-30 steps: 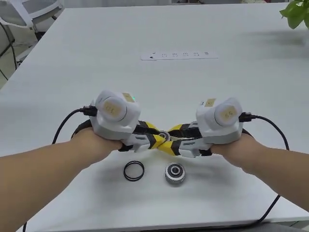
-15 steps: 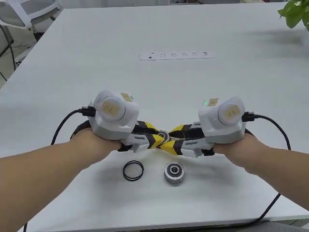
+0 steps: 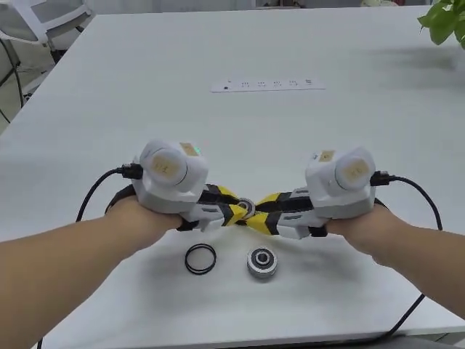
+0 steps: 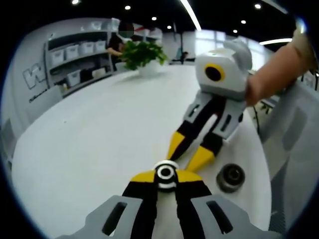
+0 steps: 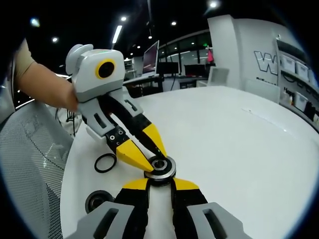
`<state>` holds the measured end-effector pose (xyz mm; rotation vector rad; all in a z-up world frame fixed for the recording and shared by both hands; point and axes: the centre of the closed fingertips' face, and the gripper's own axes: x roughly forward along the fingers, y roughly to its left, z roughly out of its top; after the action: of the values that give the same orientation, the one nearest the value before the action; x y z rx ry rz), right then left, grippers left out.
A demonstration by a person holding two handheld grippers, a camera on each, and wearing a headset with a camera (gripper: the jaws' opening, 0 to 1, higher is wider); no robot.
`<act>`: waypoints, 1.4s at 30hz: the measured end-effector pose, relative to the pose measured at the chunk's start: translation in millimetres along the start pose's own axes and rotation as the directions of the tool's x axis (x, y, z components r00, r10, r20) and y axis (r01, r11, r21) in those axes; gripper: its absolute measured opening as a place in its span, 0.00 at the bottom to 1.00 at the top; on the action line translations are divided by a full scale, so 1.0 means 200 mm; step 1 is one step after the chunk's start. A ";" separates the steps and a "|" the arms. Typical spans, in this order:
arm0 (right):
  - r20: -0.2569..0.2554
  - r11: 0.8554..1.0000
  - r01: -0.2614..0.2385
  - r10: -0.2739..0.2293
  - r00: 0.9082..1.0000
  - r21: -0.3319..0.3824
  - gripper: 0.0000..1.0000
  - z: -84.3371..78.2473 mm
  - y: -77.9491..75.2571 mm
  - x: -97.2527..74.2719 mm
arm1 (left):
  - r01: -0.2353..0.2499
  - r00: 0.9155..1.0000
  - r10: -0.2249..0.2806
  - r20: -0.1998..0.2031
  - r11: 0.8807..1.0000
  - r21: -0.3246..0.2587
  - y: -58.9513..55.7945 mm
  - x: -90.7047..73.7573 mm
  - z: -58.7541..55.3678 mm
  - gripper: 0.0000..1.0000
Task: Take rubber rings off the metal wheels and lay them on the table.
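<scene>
Outward a little moves the right gripper (image 3: 256,218), yet both claws stay closed on one metal wheel (image 3: 245,209), the left gripper (image 3: 236,212) probably bracing it so that its rubber ring (image 5: 172,173) can be pulled off.

1 rubber ring (image 3: 200,258) lies on the table (image 3: 145,109), left of 1 metal wheel (image 3: 262,262).

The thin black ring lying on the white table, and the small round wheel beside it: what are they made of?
Thin black ring: probably rubber, matte, a slim loop lying flat with no glint. Small round wheel: apparently metal, its silvery-grey centre and rim catching bright highlights; its dark band may be another rubber ring, still on.
</scene>
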<state>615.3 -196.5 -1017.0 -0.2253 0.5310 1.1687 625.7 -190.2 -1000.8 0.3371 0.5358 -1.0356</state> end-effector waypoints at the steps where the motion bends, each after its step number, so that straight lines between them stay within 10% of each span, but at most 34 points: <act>1: 0.002 1.000 -0.001 0.001 1.000 0.000 0.12 0.00 0.00 0.00 | 0.000 1.000 0.000 0.000 1.000 0.000 0.00 0.00 0.00 0.13; 42: 0.017 0.987 -0.006 0.004 1.000 0.159 0.00 -0.02 0.00 -0.03 | -0.014 1.000 0.014 -0.005 1.000 -0.003 0.00 0.01 0.00 0.13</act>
<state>613.2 -203.3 -1016.8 -0.0769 0.6073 1.1259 626.2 -190.5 -1002.1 0.3410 0.5389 -1.0207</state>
